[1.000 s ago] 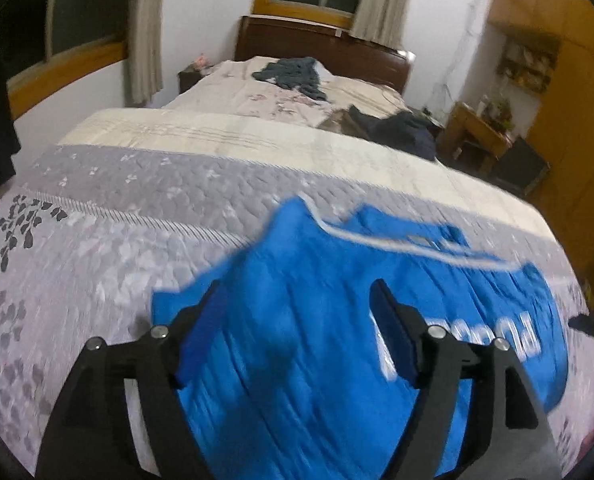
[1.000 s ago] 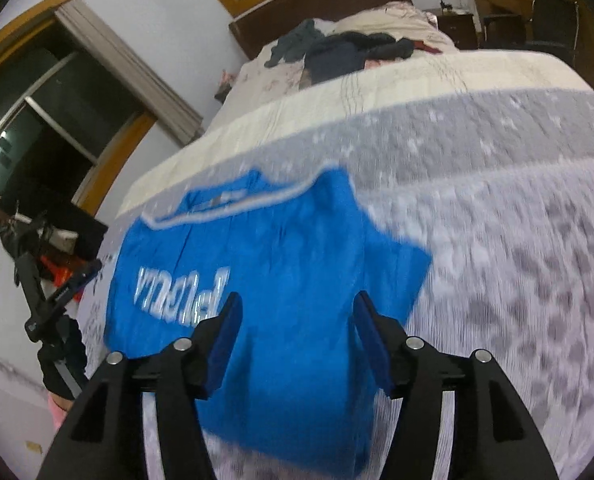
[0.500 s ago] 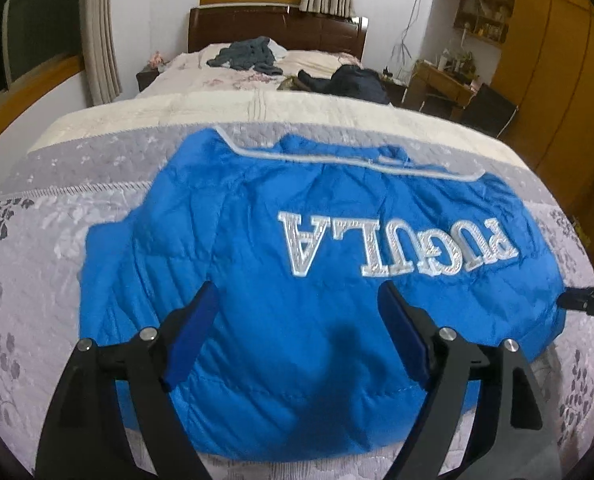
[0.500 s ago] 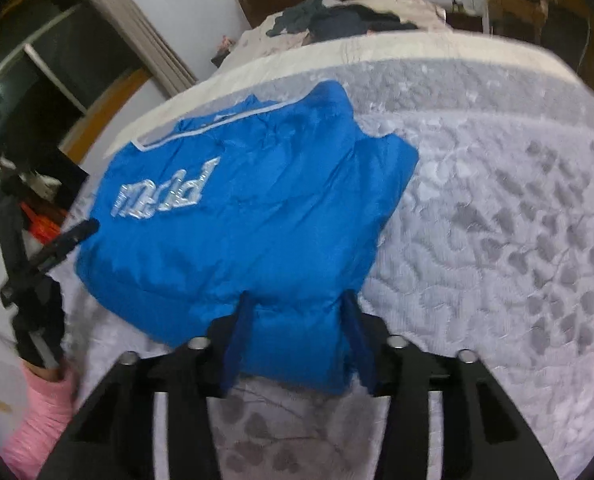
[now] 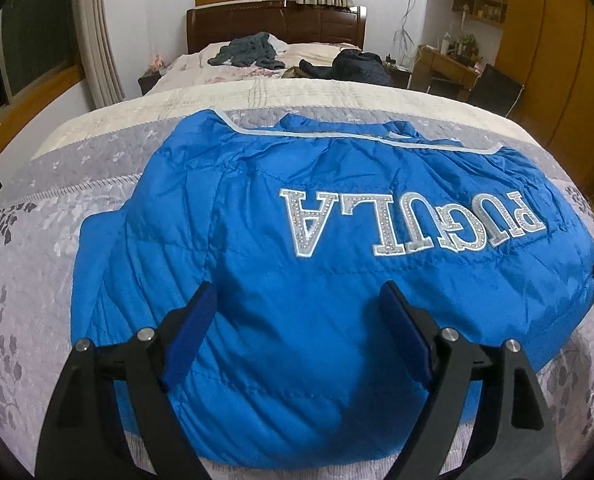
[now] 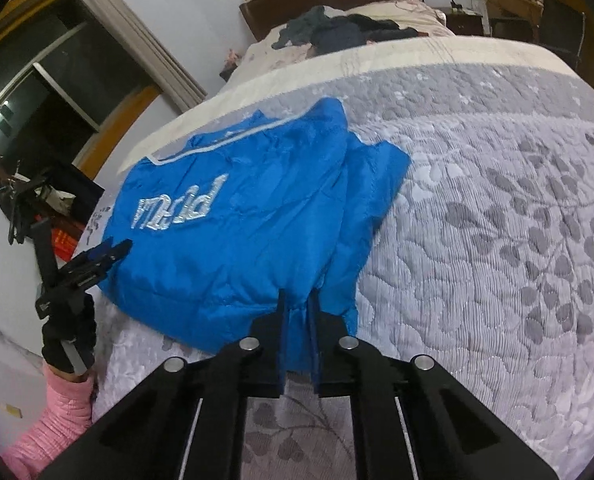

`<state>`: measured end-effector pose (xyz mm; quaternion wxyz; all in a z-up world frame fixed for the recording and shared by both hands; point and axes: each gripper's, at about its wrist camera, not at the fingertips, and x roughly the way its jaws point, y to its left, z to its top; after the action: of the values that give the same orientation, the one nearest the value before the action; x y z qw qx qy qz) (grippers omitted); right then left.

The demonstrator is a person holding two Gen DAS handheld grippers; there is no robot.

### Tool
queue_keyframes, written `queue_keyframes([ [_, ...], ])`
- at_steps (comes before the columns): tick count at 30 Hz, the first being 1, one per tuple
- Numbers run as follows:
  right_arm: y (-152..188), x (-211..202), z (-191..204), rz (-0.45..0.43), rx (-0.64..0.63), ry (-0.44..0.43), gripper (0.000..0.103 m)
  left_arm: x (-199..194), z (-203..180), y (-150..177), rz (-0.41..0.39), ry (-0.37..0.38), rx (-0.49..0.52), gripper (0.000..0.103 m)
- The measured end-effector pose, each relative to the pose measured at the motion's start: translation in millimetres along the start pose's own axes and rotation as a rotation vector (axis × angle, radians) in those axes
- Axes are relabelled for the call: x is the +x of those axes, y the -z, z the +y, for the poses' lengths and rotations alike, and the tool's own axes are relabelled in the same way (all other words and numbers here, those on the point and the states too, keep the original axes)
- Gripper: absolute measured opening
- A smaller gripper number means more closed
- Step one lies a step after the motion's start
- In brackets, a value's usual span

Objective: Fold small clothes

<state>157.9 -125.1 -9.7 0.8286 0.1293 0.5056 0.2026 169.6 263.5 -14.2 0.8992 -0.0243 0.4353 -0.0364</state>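
The near hem of the bright blue padded jacket (image 5: 297, 280) is partly hidden behind the black gripper frames, and its silver lettering (image 6: 177, 210) is blurred in the right wrist view. The jacket lies flat on the grey quilted bedspread with leaf pattern (image 6: 497, 240), collar toward the headboard. The left gripper (image 5: 299, 300) hovers low over the jacket, fingers spread wide and empty. The right gripper (image 6: 299, 300) is clenched on the jacket's near corner. A black-gloved hand (image 6: 69, 340) with pink sleeve (image 6: 57, 420) holds the left tool.
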Motion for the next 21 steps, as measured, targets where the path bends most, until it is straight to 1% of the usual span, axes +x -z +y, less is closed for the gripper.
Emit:
queue_keyframes([
  [9, 8, 18, -11, 0.029, 0.011, 0.024, 0.009, -4, -3, 7, -0.015, -0.018, -0.011, 0.083],
  [13, 13, 27, -16, 0.041, 0.022, 0.019, 0.01, -5, -5, 9, -0.023, -0.028, -0.007, 0.083],
  [21, 18, 34, -22, 0.033, 0.024, 0.011, 0.012, -5, -9, 11, -0.039, -0.054, 0.007, 0.083],
])
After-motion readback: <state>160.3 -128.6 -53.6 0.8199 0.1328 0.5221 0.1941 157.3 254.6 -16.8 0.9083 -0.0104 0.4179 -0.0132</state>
